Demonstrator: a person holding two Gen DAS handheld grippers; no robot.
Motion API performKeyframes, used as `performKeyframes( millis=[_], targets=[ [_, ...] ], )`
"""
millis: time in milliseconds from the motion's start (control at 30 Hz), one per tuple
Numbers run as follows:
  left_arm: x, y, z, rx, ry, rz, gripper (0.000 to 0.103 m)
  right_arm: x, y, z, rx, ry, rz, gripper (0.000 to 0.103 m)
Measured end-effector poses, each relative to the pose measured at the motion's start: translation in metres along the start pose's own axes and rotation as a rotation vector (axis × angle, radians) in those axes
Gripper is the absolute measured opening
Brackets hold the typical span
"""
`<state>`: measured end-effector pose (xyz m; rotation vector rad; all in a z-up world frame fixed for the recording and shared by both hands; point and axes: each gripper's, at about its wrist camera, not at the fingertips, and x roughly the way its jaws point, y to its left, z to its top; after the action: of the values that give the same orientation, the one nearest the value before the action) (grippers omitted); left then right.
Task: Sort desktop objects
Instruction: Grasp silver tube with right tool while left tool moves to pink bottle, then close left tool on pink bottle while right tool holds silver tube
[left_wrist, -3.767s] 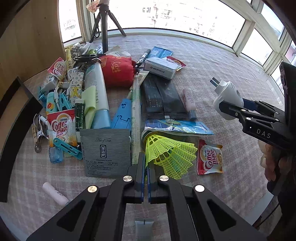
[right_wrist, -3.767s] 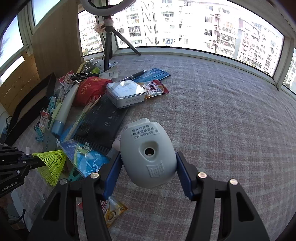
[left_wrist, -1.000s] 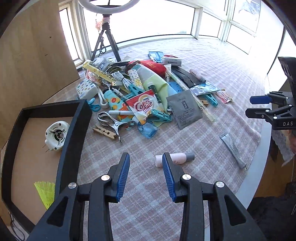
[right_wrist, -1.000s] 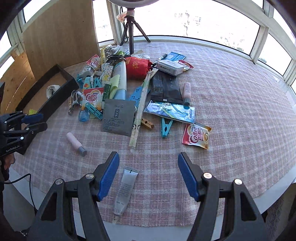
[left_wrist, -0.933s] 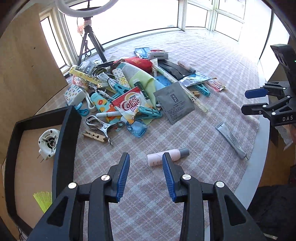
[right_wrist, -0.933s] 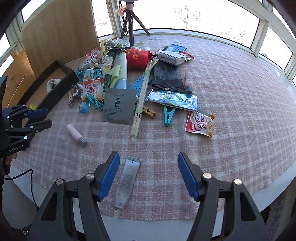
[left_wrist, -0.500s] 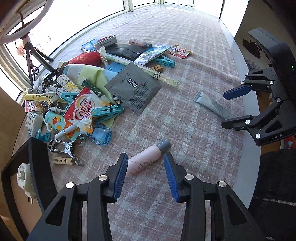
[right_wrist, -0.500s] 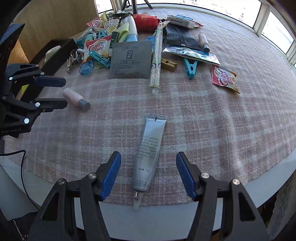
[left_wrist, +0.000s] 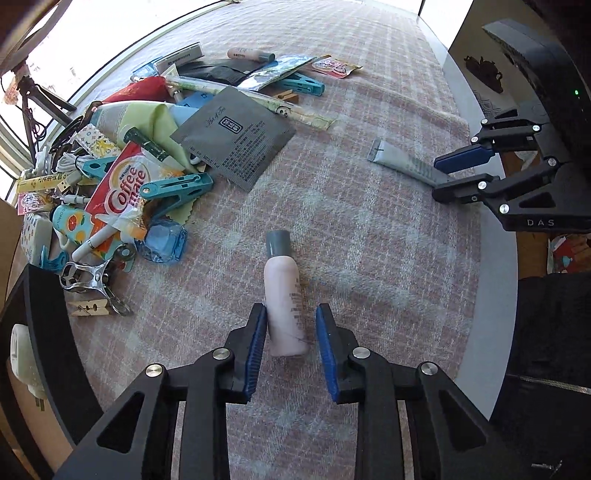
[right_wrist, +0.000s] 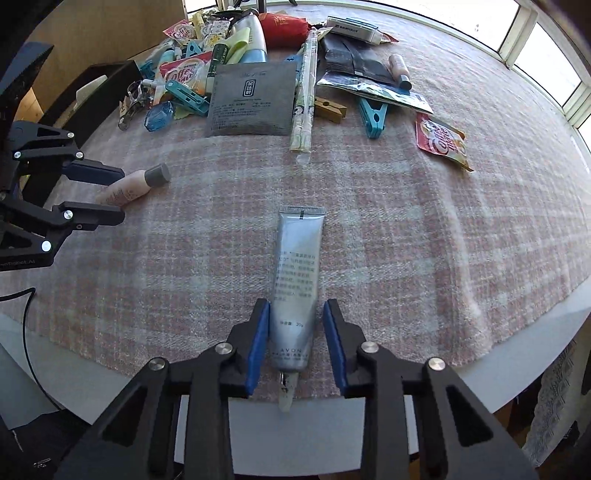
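A pink bottle (left_wrist: 282, 291) with a grey cap lies on the checked cloth, its base between the blue pads of my left gripper (left_wrist: 291, 314). The jaws are closing; the left pad touches the bottle and a gap shows at the right pad. A silver tube (right_wrist: 297, 258) lies near the table's front edge, its cap end between the pads of my right gripper (right_wrist: 295, 310). Those jaws are closing too, with a small gap still at the right pad. Each view shows the other gripper: the right gripper (left_wrist: 439, 179) over the tube (left_wrist: 402, 162), the left gripper (right_wrist: 120, 195) around the bottle (right_wrist: 129, 188).
A pile of mixed objects covers the far part of the cloth: a grey tea sachet (left_wrist: 236, 136), a Coffee mate sachet (left_wrist: 125, 184), teal clips, a metal clamp. A black tray (left_wrist: 48, 332) at the left holds a white plug (left_wrist: 20, 350). The table's rounded edge (right_wrist: 406, 391) runs just below the tube.
Both grippers have come down onto the cloth and narrowed, the left around the pink bottle, the right around the silver tube. The left one also rolled, so the bottle now lies along its fingers.
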<state>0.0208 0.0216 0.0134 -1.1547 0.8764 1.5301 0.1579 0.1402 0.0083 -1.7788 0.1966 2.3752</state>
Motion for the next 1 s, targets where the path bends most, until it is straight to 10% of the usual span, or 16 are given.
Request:
performKeyframes(
  millis=[667, 1000],
  targets=[
    [-0.036, 0.008, -0.002, -0.228, -0.128, -0.032, 0.018, -0.028, -0.017, -0.013, 0.101, -0.064, 0.128, 0.024],
    [-0.080, 0.057, -0.031, -0.488, -0.246, 0.071, 0.018, -0.066, 0.018, 0.059, 0.027, -0.215, 0.181, 0.024]
  ],
)
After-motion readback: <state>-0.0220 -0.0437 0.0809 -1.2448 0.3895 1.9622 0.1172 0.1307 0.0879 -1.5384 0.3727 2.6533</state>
